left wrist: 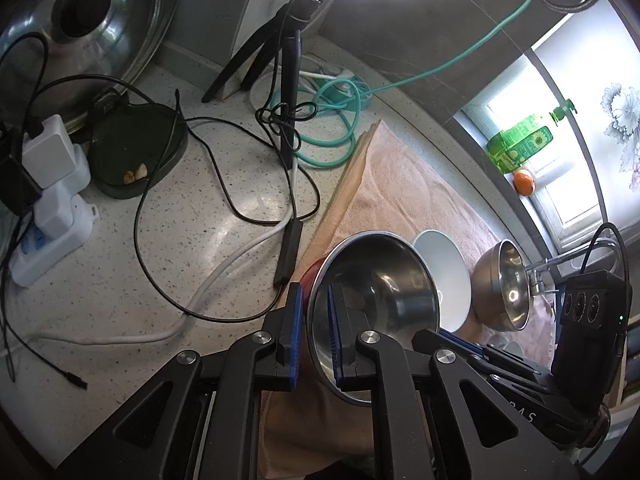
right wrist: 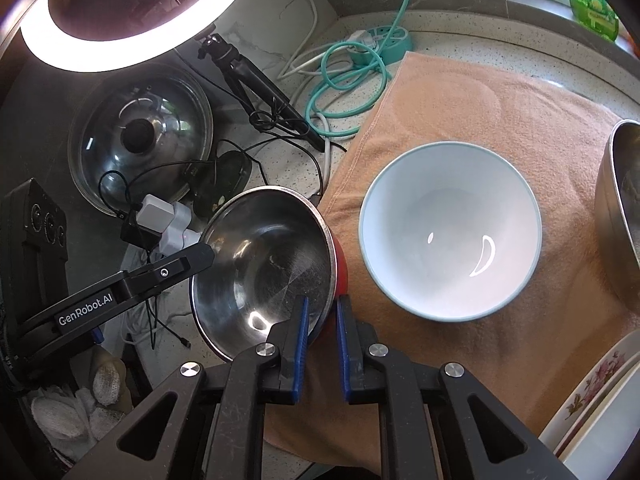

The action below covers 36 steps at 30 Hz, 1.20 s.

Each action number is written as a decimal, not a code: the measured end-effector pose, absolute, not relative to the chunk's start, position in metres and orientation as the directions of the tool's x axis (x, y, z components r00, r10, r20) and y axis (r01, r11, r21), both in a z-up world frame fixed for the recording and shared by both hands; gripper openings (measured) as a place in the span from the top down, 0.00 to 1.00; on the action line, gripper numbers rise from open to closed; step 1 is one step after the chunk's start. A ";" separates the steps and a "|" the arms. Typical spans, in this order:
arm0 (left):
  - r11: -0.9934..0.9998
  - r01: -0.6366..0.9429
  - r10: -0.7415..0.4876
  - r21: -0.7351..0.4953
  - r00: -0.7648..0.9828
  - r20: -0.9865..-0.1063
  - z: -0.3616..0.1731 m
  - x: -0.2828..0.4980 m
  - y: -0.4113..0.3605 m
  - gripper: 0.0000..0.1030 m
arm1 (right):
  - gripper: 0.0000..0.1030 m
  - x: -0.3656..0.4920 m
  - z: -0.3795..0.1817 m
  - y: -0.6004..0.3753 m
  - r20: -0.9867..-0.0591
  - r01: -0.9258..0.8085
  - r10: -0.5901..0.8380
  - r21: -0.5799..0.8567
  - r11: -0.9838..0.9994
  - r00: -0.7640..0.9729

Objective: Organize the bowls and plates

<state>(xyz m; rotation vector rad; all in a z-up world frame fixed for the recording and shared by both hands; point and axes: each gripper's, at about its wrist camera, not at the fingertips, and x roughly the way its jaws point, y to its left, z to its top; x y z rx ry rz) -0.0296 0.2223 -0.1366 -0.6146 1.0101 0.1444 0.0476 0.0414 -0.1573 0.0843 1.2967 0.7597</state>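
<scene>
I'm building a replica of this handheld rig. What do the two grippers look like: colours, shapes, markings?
Both are matte black plastic with angular, triangular-cutout linkage arms and round silver pivot bolts. The left gripper and the right gripper each carry flat blue pads on the jaws. White "GenRobot.AI" lettering runs along the left gripper's side, and a black sensor box with three round lenses rides the right gripper.

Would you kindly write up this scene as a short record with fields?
held item: steel bowl, red outside, tilted
left tool: shut on the bowl's rim
right tool: shut on another part of the same rim
surface: peach towel on speckled counter
on towel: white bowl, upright, empty; second steel bowl to its side, apart from it
partly in view: floral plates at the frame edge
</scene>
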 end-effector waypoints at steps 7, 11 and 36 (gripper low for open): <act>0.831 -0.360 -0.164 -0.423 0.568 -0.806 -0.121 -0.021 0.208 0.90 | 0.88 0.053 -0.140 0.027 -0.818 -0.462 0.567 0.469 0.752 0.093; 0.840 -0.334 -0.174 -0.427 0.580 -0.796 -0.113 -0.013 0.195 0.90 | 0.88 0.057 -0.131 0.014 -0.813 -0.459 0.571 0.468 0.756 0.112; 0.874 -0.144 -0.312 -0.465 0.567 -0.762 -0.102 0.064 0.095 0.90 | 0.88 0.104 -0.102 -0.102 -0.821 -0.343 0.508 0.413 0.844 0.260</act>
